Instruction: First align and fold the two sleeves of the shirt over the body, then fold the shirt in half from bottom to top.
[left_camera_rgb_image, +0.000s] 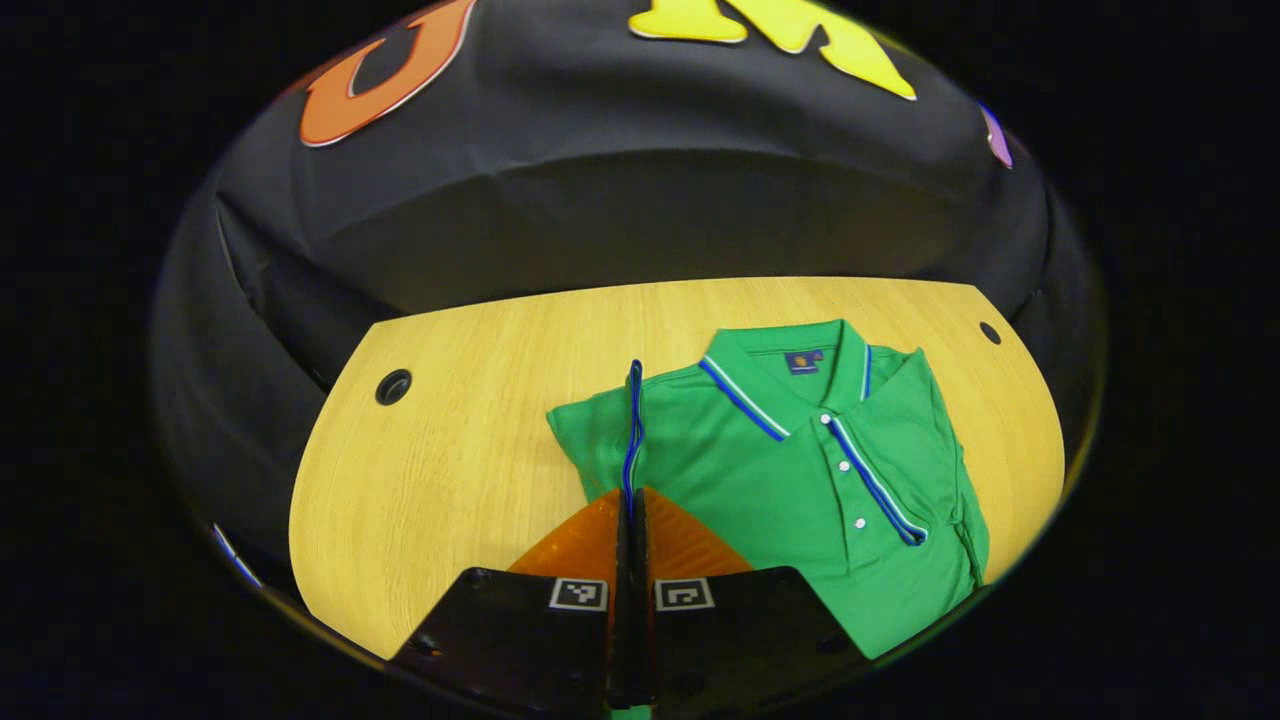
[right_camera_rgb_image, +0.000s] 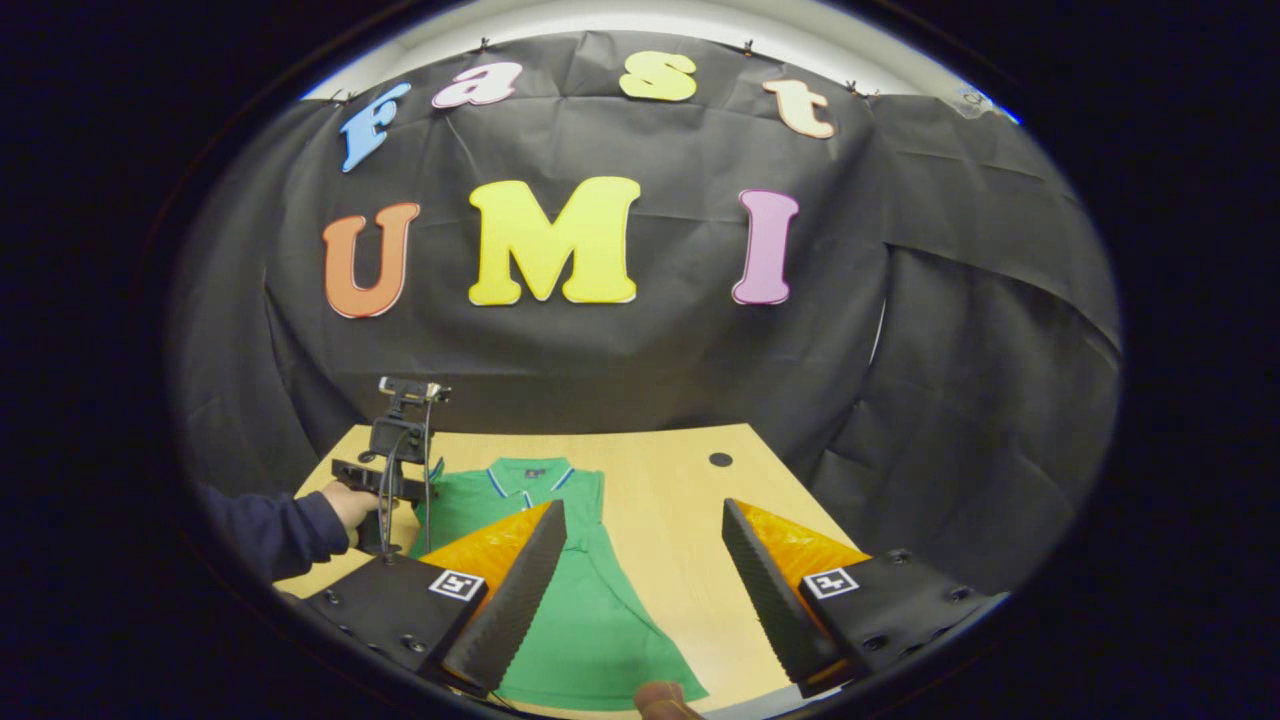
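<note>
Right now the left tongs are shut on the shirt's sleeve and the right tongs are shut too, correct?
Not quite. The left tongs are shut on the sleeve of the shirt, but the right tongs are open above the table, as the right gripper view shows.

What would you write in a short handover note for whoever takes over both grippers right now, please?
Left gripper: shut on the sleeve, pinching its blue-trimmed edge, lifted over the body of the green shirt.
Right gripper: open, hanging above the table, holding nothing.
Shirt: lying flat on the table, collar towards the booth wall. In the left gripper view, the far sleeve looks already folded in.
Done: probably one sleeve.
Left: lay the held sleeve down over the body, then fold the shirt bottom to top.
</note>
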